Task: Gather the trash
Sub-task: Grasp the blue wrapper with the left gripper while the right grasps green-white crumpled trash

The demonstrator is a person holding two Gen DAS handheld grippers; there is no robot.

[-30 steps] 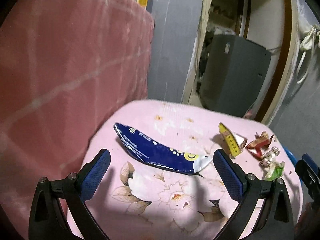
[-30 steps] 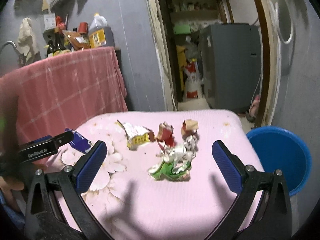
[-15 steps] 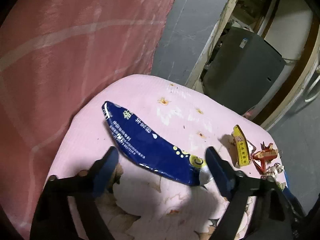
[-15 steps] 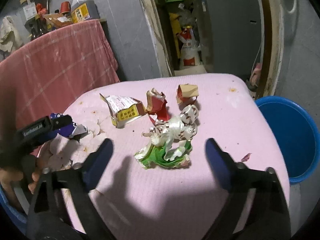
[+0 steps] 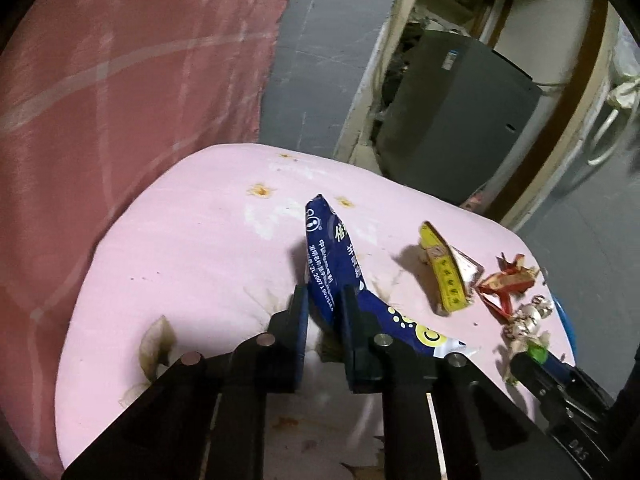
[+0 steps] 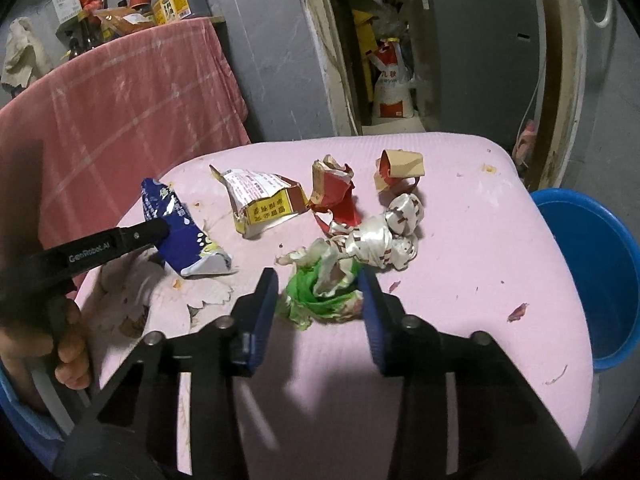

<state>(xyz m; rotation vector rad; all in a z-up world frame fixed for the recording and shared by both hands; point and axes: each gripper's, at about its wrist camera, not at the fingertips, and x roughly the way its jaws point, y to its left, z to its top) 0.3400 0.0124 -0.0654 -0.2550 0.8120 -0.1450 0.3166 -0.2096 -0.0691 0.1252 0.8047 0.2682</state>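
Observation:
A long blue wrapper (image 5: 332, 240) stands buckled upright on the pink table (image 5: 192, 248). My left gripper (image 5: 324, 294) is closing, and its pads pinch the wrapper's middle. From the right wrist, the same wrapper (image 6: 180, 236) hangs in that gripper's tip (image 6: 160, 232). A crumpled green and white wrapper (image 6: 324, 296) lies between my right gripper's (image 6: 318, 286) blue pads, which are closing and touch it on both sides.
A torn yellow carton (image 6: 264, 200), a red wrapper (image 6: 336, 196) and a brown and red scrap (image 6: 400, 164) lie further back. A blue bucket (image 6: 592, 272) stands beside the table's right edge. A pink cloth (image 6: 120, 108) hangs at the left.
Both grippers sank toward the table and went from wide open to nearly closed. The blue wrapper, flat before, is now pinched and bent upward. The right pads have closed in on the green wrapper.

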